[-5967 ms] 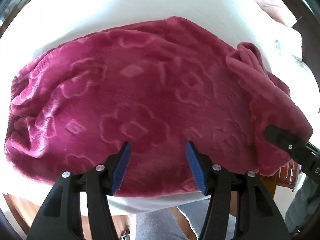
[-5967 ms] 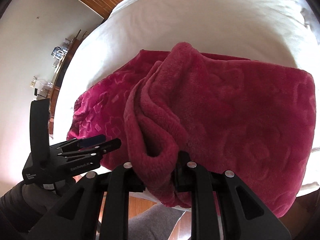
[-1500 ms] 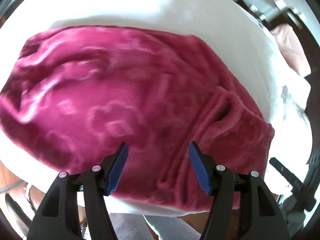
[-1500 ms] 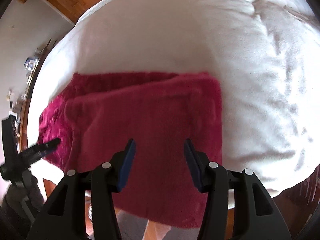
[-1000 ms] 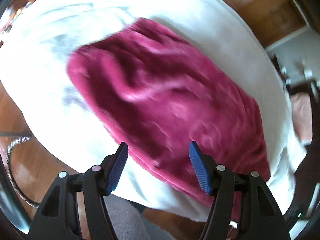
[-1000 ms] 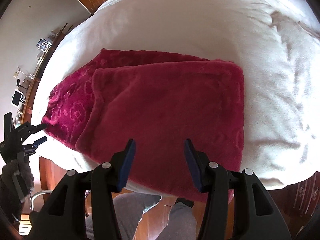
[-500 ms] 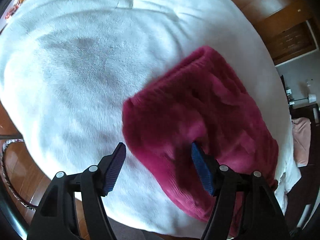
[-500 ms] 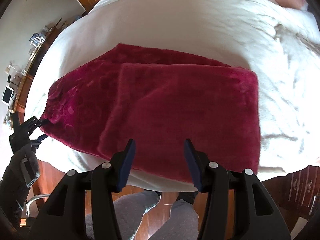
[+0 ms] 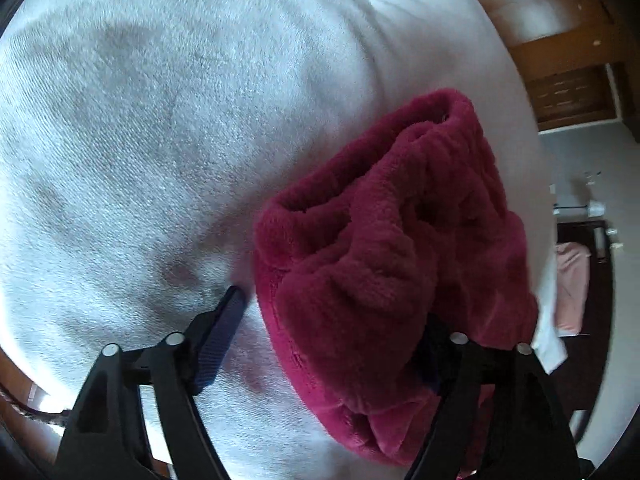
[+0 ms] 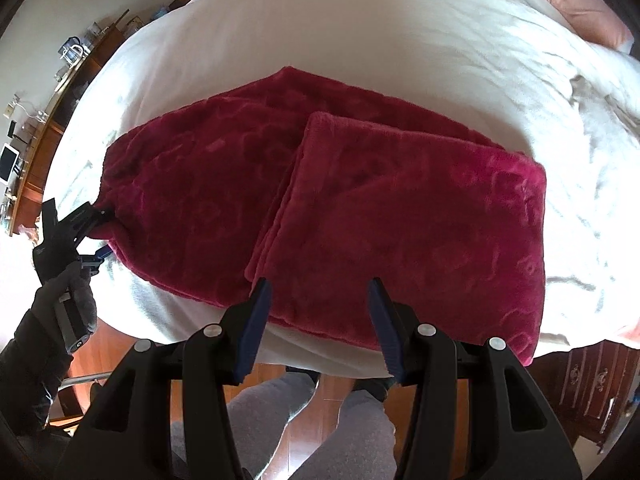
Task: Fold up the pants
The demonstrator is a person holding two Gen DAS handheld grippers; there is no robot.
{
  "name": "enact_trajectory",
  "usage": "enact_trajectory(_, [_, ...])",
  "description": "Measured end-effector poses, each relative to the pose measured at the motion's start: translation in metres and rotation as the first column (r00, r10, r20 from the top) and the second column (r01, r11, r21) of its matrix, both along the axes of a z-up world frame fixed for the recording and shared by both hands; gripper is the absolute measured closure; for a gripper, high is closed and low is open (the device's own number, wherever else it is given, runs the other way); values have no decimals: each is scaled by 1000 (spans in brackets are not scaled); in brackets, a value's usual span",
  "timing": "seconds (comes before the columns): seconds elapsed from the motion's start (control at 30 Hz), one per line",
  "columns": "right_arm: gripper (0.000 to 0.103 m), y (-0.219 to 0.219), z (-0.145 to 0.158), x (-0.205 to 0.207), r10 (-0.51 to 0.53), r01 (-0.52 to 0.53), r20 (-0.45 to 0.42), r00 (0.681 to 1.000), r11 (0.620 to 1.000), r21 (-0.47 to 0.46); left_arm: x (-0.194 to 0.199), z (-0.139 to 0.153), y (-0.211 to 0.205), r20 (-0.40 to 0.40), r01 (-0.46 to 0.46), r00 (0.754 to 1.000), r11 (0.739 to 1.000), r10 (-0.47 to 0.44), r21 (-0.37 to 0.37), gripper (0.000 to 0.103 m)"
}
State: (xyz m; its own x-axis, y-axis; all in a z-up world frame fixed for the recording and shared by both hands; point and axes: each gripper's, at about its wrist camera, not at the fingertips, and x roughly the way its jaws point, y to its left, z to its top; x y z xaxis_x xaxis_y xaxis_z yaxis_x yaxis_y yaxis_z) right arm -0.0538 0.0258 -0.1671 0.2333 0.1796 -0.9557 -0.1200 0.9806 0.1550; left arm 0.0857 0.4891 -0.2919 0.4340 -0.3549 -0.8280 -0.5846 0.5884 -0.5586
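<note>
The crimson fleece pants (image 10: 360, 208) lie on the white bed (image 10: 320, 40), their right half doubled over into a flat fold. My right gripper (image 10: 318, 296) is open and empty above the near edge of that fold. My left gripper (image 9: 332, 312) is open around the bunched left end of the pants (image 9: 384, 248): the left finger (image 9: 228, 312) rests on the sheet, and fleece hides the right fingertip. It also shows in the right wrist view (image 10: 96, 236), at the pants' left corner.
The white bedspread (image 9: 140, 120) spreads far and left of the pants. A pink pillow (image 10: 580, 4) lies at the bed's far right. A wooden shelf with small items (image 10: 52, 92) runs along the left wall. The person's grey-trousered legs (image 10: 304, 432) stand at the bed's near edge.
The right gripper let go of the folded-over fleece and drew back. The left gripper swung to the left end of the pants and closed in on it, with the fleece between its fingers now.
</note>
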Motion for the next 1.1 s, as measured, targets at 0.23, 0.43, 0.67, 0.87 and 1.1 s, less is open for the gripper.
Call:
enact_trajectory(0.23, [52,6,4,4,23,-23,12,1000,1000,-4,-14,1,12,80,-6,997,991,17,-133,71])
enact_trajectory(0.43, [52,-2,9,7,59,-60,34,998,998,18,-23,34,3,130,-7,991,995,19,-95,78])
enact_trajectory(0.67, [52,-38,20,14,56,-61,74,996,996,70,-21,107,-41,245,101,964,994,-107,35,79])
enact_trajectory(0.87, [51,-87,23,14,34,-42,84,996,993,106,-15,161,-106,311,173,926,973,-213,150,80])
enact_trajectory(1.1, [51,-153,17,13,-32,20,78,996,988,155,1,213,-209,329,302,850,893,-411,333,80])
